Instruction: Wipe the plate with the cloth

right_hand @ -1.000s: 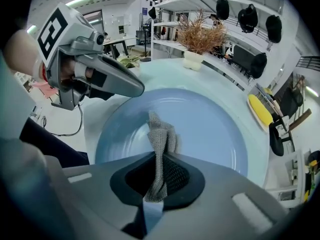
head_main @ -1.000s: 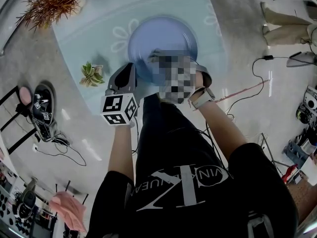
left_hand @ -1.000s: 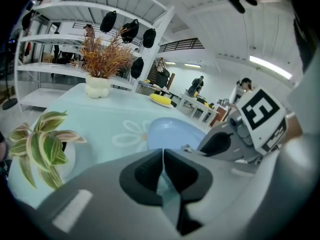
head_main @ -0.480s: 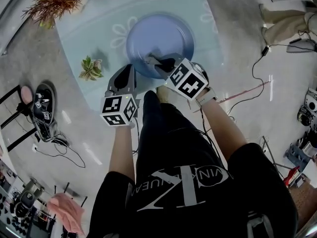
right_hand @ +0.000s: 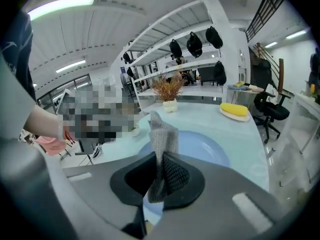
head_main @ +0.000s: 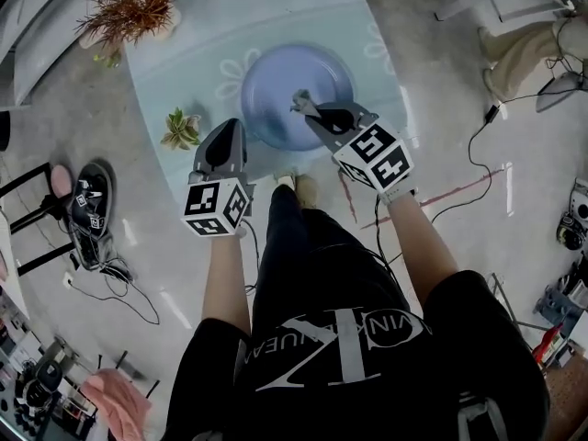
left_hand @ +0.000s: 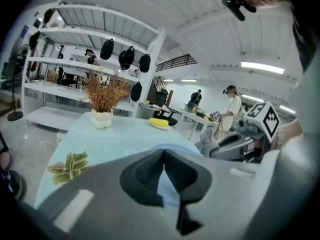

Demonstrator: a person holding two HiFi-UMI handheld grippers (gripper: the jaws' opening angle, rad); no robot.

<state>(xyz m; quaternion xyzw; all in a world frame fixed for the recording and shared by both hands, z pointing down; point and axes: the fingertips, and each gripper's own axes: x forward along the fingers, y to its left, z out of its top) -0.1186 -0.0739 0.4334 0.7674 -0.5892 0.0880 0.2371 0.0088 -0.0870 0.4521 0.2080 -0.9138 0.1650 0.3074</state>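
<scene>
Two grippers are held over the near edge of a pale glass table [head_main: 184, 67]. Left gripper [left_hand: 163, 153] has its jaws pressed together with nothing between them, just beside the blue plate [head_main: 276, 81]. Right gripper [right_hand: 159, 159] is clamped on a grey knitted cloth [right_hand: 163, 133], which stands up from the jaws over the plate's near part. Left of the plate sits a small succulent [head_main: 182, 129]. Farther back stand dried stems in a white pot [head_main: 129, 7] and a yellow thing on a dish [right_hand: 235, 110].
</scene>
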